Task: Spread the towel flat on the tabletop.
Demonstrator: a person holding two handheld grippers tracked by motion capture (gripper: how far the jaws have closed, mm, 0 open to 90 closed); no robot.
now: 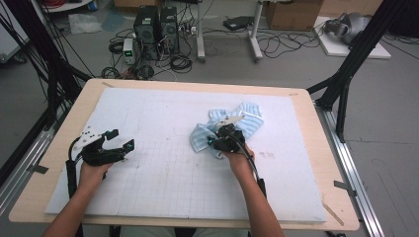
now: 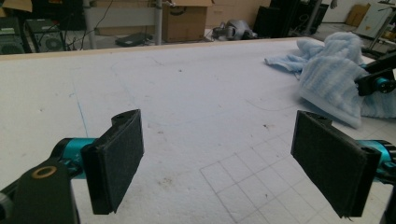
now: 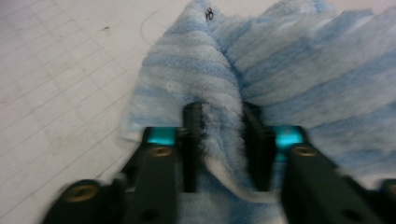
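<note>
The blue-and-white striped towel (image 1: 232, 127) lies crumpled right of centre on the white gridded mat (image 1: 163, 168) that covers the counter (image 1: 323, 163). The right gripper (image 1: 217, 138) is clamped on a thick fold at the towel's near edge; in the right gripper view the terry fold (image 3: 223, 140) bunches between the two pads. The left gripper (image 1: 121, 139) rests at the near left with jaws wide apart and nothing between them, well apart from the towel.

Risks, as judged:
- The pinch takes several bunched layers, not one edge. A lift may raise the whole heap without unfolding it.
- The fold sits shallow between the pads. A quick pull may slip it free.
- Unsupported cloth may drag across the mat.
</note>
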